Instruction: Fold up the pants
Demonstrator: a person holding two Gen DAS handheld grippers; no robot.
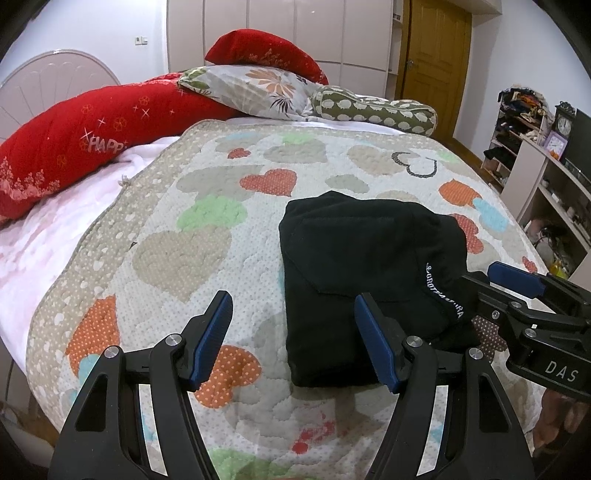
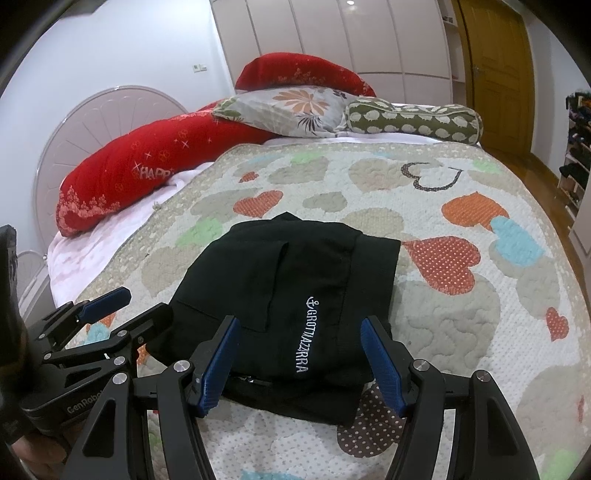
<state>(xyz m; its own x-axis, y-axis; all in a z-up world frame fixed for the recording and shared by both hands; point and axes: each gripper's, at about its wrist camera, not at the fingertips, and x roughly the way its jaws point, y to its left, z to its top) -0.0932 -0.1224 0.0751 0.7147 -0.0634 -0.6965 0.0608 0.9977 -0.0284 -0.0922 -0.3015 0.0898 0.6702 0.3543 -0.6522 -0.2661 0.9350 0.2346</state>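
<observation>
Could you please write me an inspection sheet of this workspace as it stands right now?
Surface: bed under a heart-patterned quilt.
Job's things: black pants folded into a compact stack on the quilt, white lettering facing up.
Clutter: red pillow, floral pillow and green bolster at the bed's far end.
Grippers: left gripper open and holding nothing, over the stack's left edge; right gripper open and holding nothing, over the stack's near edge.
Cables: nothing seen.
Surroundings: wardrobe, wooden door, shelving with a clock.
</observation>
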